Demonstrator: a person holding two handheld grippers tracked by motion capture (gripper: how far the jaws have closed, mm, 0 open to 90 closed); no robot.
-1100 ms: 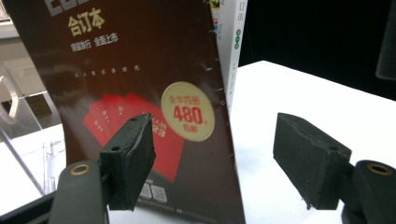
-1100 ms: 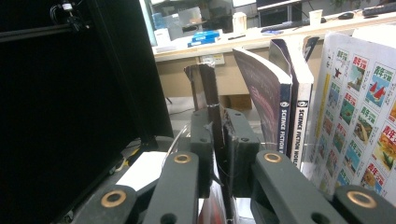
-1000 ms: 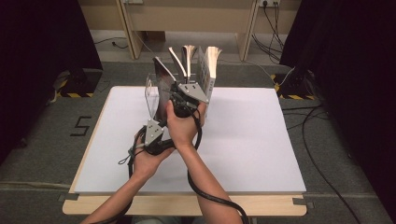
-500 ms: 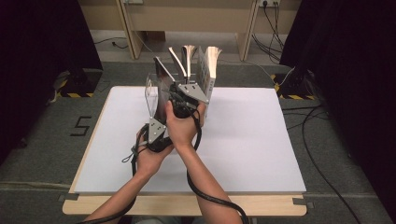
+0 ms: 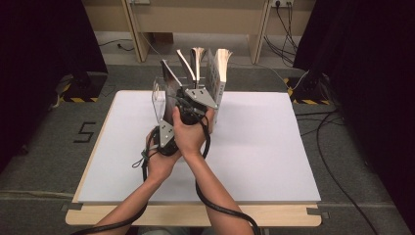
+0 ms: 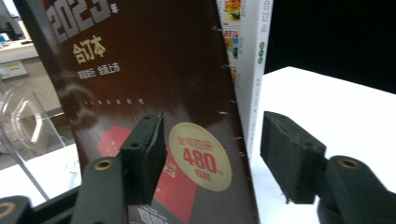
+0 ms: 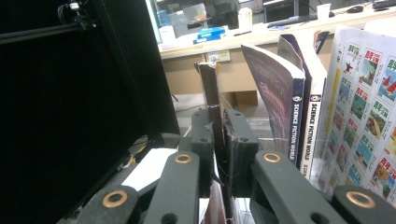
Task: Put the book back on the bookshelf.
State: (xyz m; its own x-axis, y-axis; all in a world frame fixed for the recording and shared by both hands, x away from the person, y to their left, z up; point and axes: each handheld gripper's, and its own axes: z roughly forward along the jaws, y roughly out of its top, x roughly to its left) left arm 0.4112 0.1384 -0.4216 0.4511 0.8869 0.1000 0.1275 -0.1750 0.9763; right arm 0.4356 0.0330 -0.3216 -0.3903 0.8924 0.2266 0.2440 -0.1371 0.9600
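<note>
The right gripper (image 7: 218, 140) clamps the dark red book's (image 6: 154, 93) upper edge; the left gripper (image 6: 212, 154) (jaws just closing, still apart) straddles its lower spine.

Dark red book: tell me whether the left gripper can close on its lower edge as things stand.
Probably yes. The left gripper, jaws just closing, already straddles the dark red book with nothing between pads and cover; the right gripper pinches its top.

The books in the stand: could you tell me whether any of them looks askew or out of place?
Yes. The dark red book leans left, away from the upright white book beside it. The right gripper is shut on its top edge, and the left gripper, jaws just closing, straddles its lower edge without pressing yet.
</note>
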